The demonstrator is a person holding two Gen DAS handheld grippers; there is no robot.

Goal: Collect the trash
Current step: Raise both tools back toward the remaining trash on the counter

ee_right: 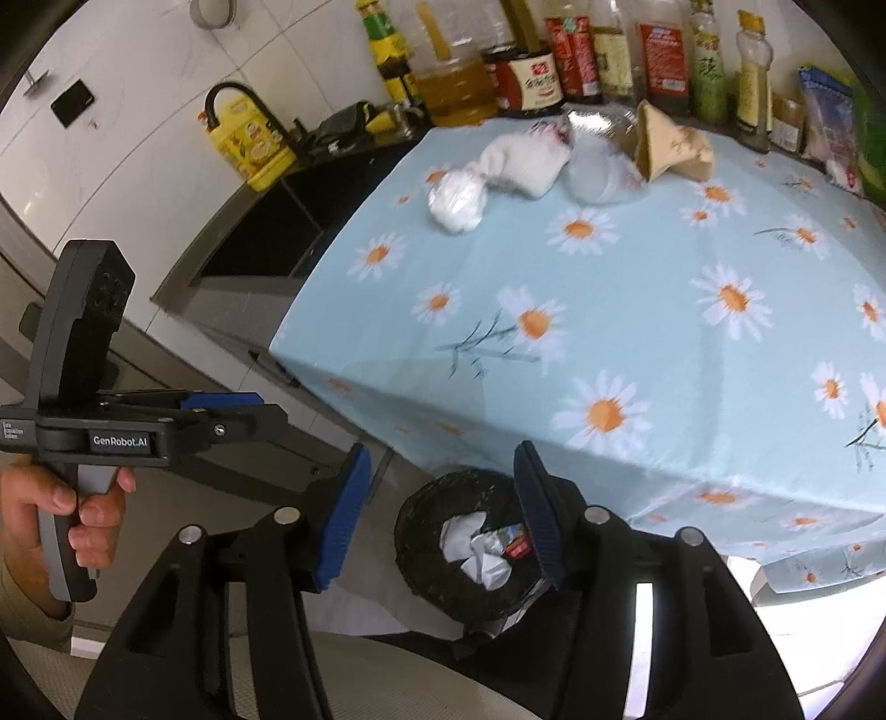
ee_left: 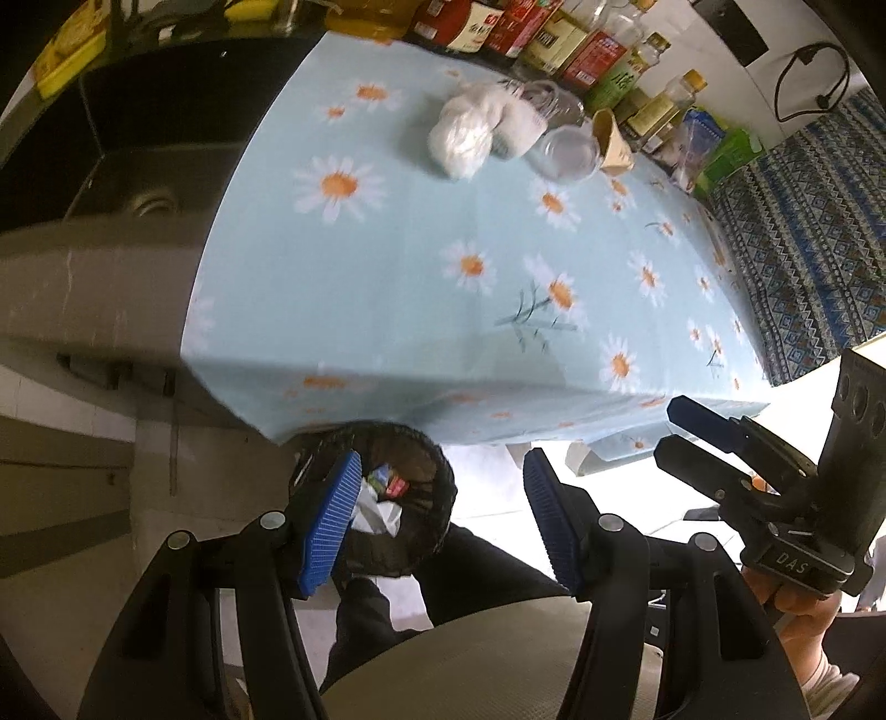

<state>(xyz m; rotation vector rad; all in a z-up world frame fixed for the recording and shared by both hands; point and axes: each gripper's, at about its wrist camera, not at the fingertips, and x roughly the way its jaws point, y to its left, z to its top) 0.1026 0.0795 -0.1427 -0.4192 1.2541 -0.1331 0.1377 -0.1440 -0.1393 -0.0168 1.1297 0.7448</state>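
White crumpled paper and a small coloured wrapper (ee_right: 512,540) already lie in the black mesh bin (ee_right: 470,545), which stands on the floor at the lower middle of the right wrist view, just below the hanging cloth edge. More trash waits at the upper middle of the surface: a knotted white bag (ee_right: 457,202), a crushed clear plastic cup (ee_right: 595,166) and a crumpled brown paper bag (ee_right: 667,147), all close together. Both pairs of tongs, left (ee_left: 440,526) and right (ee_right: 440,512), are spread with nothing between the blue pads. I judge the risk lies in the reach: the trash sits right against the row of sauce bottles (ee_right: 609,52), so a careless approach could topple one, and the slick cup may squirt from the pads. Daisy-printed blue cloth (ee_right: 664,310) covers the surface; a dark sink (ee_right: 266,232) and white wall tiles (ee_right: 138,83) fill the upper left.
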